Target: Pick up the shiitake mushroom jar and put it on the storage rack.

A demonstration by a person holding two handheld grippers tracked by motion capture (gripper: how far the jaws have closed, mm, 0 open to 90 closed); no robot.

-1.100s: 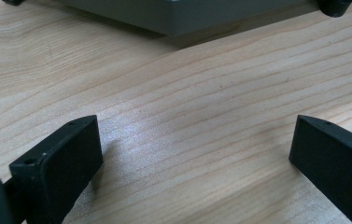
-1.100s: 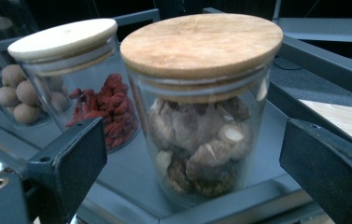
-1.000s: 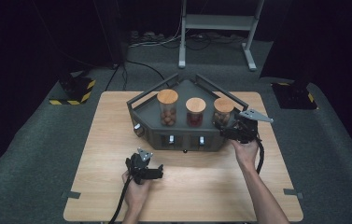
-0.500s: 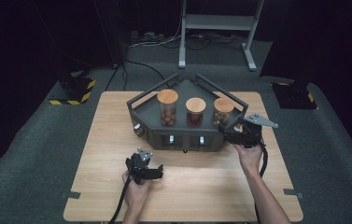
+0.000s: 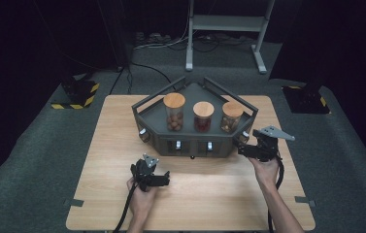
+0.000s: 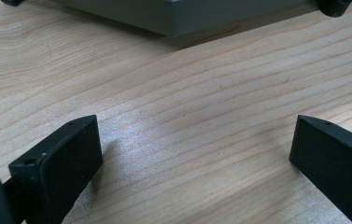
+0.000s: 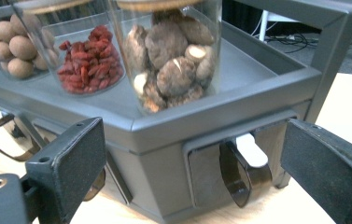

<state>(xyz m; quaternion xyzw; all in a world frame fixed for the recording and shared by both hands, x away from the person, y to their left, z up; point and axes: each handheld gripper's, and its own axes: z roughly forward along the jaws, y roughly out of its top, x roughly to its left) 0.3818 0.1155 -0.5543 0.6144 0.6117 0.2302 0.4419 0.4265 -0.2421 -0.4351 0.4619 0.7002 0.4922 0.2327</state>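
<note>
- Right gripper [image 7: 192, 154]: jaws wide apart, nothing held, aimed at the looped drawer handle [image 7: 243, 179] on the right angled face of the grey rack [image 5: 195, 141].
- Handle: dark curved strap on a small drawer front, below the jar of mushrooms [image 7: 173, 56].
- Left gripper [image 5: 163, 179]: jaws spread, empty, resting on the wooden table [image 5: 219, 194] short of the rack's front.
- Advised: advance squarely, centre the loop between the jaws, close on the strap, then pull straight outward; steady the rack if it slides.
</note>
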